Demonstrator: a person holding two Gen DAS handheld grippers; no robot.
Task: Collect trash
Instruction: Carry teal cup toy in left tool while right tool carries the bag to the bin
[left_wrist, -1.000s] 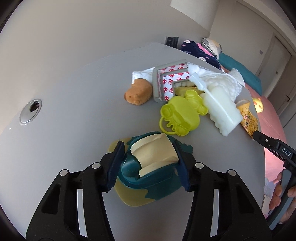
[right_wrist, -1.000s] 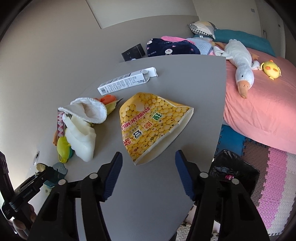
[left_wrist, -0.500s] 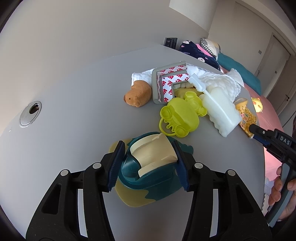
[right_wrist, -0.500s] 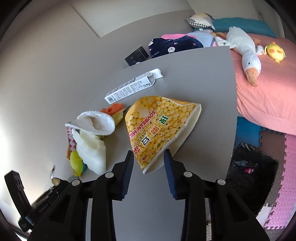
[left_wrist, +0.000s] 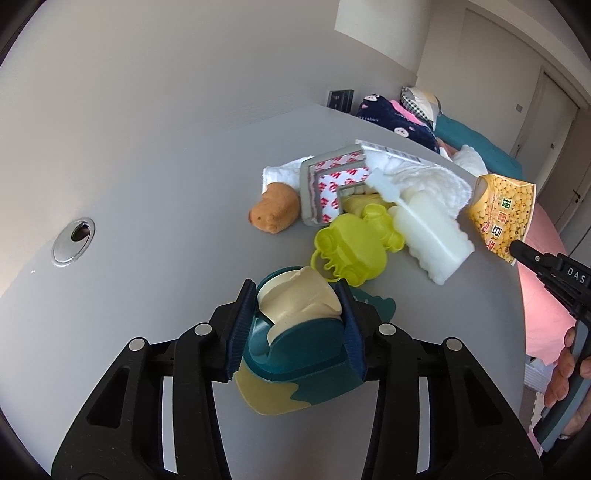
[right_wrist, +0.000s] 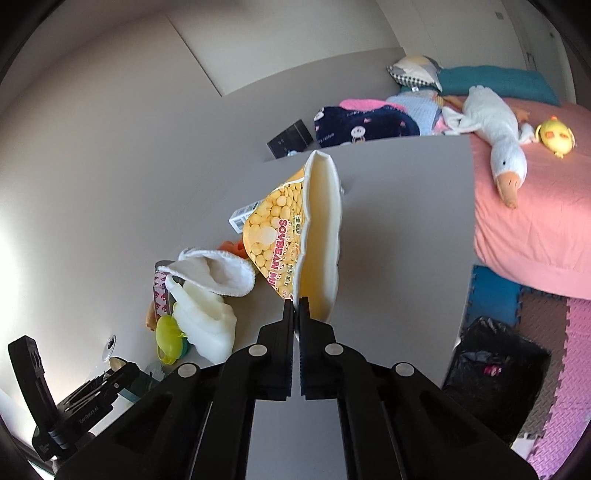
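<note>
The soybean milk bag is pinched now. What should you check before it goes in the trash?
1. Right gripper shut on the soybean milk bag: ok.
2. Bag's far end lifted off the table: ok.
3. Black trash bag on the floor, mouth open: cannot tell.
4. Left gripper shut on the teal dish: ok.
5. White box free of the bag: cannot tell.

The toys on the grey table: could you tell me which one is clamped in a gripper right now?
The teal and cream toy, between the left gripper pads. The yellow-green car toy and brown plush lie free.
</note>
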